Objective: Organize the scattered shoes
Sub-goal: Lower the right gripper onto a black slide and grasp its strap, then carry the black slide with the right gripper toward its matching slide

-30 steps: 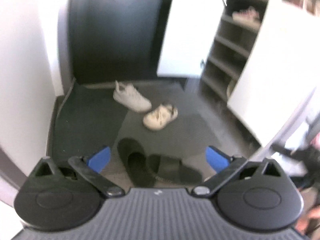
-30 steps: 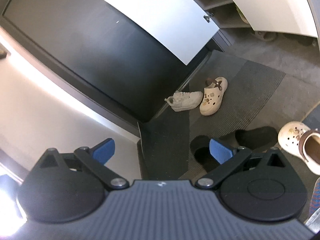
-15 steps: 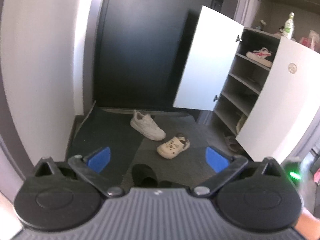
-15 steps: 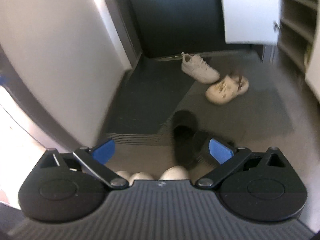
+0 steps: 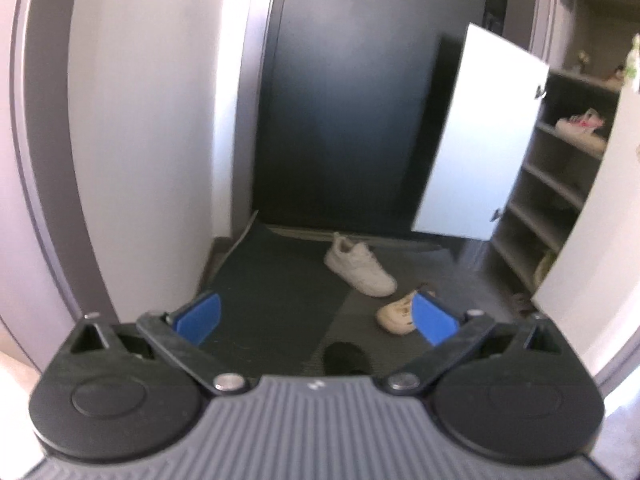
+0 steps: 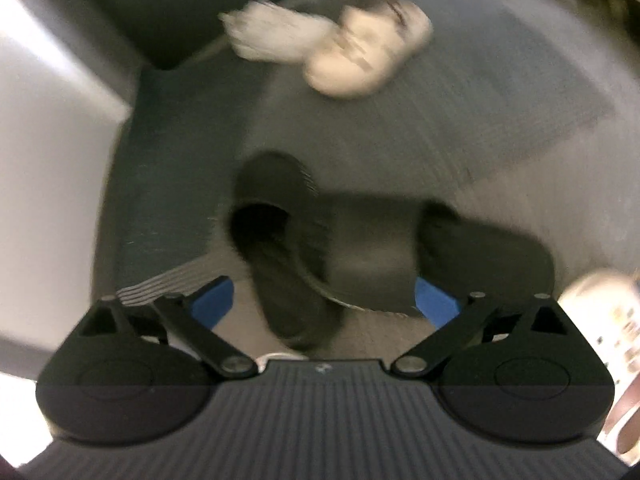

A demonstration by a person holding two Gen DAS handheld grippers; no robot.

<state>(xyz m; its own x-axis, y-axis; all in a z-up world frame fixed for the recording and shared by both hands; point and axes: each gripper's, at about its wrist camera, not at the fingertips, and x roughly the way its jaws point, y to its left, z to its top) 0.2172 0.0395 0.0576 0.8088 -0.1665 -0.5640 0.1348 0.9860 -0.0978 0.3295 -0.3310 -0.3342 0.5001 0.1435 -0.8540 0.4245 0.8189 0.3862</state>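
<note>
A white sneaker (image 5: pixel 359 268) lies on the dark entry mat, with a cream clog (image 5: pixel 396 314) just right of it. My left gripper (image 5: pixel 316 318) is open and held high, well back from both; its right fingertip covers part of the clog. In the blurred right wrist view, two black slippers (image 6: pixel 280 240) (image 6: pixel 484 248) lie crossed on the mat directly below my right gripper (image 6: pixel 324 304), which is open and empty. Farther off are the white sneaker (image 6: pixel 276 36) and the cream clog (image 6: pixel 360 56).
An open shoe cabinet (image 5: pixel 560 184) with shelves stands at the right, its white door (image 5: pixel 476 136) swung out. A shoe (image 5: pixel 580 124) rests on an upper shelf. A white wall (image 5: pixel 152 140) borders the left. Another cream clog (image 6: pixel 608 320) sits at the right edge.
The left gripper tilted up and back, so the shoes look smaller and lower. The right gripper swung down over the black slippers, which now fill the view's middle.
</note>
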